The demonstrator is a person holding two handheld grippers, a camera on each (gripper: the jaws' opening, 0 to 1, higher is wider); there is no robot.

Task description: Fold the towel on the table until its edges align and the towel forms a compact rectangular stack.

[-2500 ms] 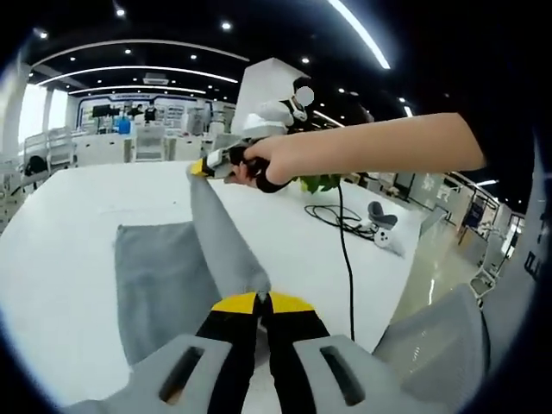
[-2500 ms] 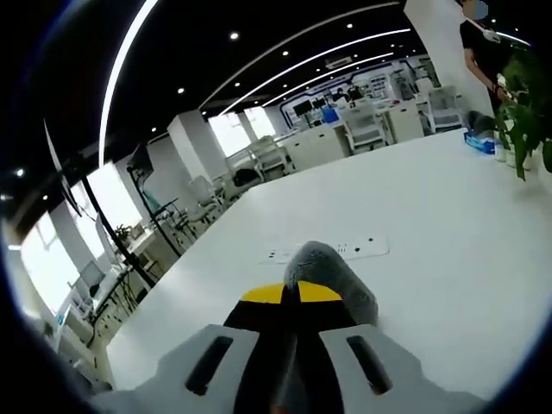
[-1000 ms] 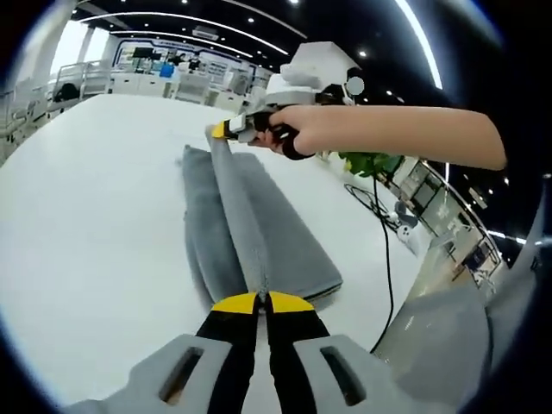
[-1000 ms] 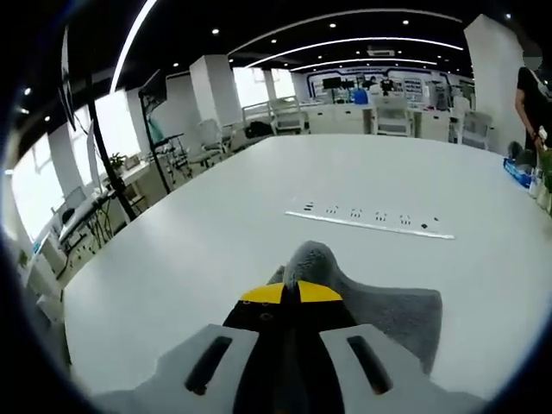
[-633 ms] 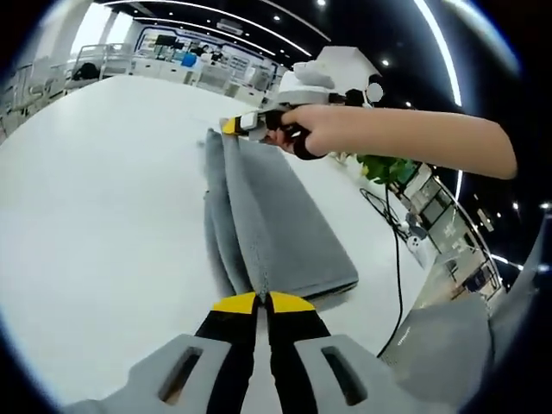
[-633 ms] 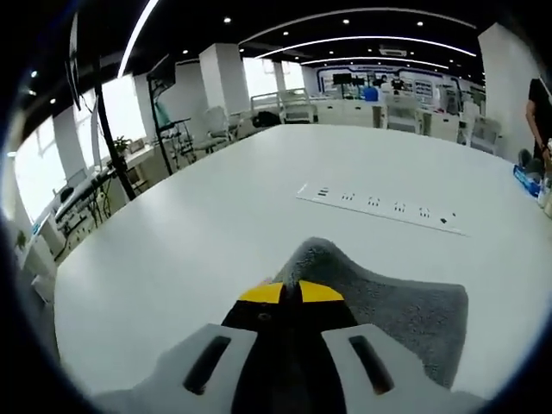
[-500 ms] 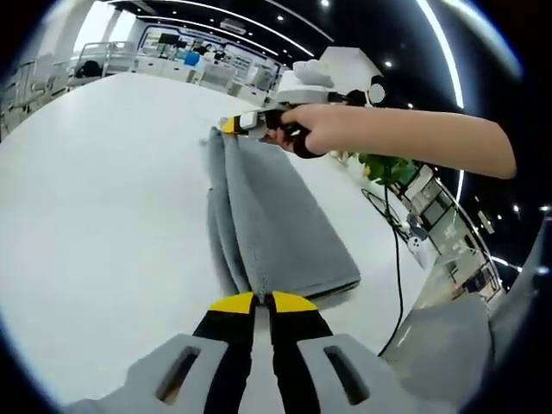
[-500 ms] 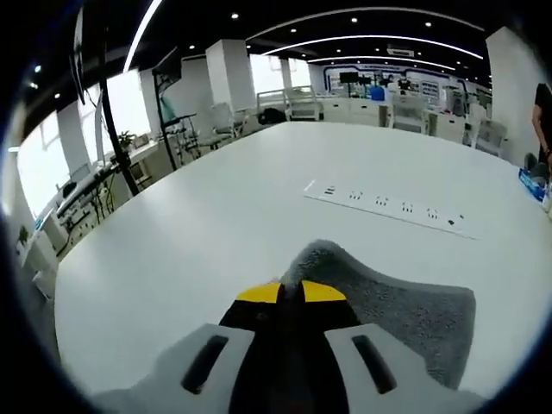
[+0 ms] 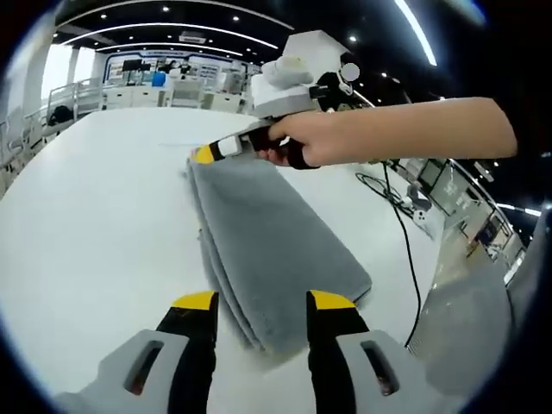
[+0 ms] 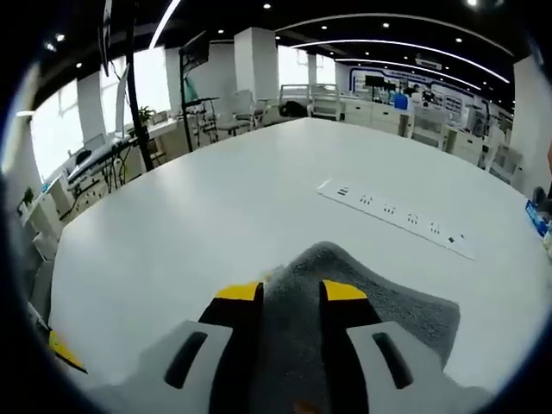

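The white table (image 9: 78, 216) carries the grey towel (image 9: 272, 241), folded into a long narrow stack of layers. Its long axis runs from the left gripper (image 9: 259, 302) straight away to the right gripper (image 9: 211, 153). The left gripper's jaws stand released, straddling the near short end without clamping it. In the right gripper view, the right gripper (image 10: 291, 291) has its jaws parted, with towel pile (image 10: 345, 297) bunched between them. A power strip (image 10: 397, 217) lies beyond the towel.
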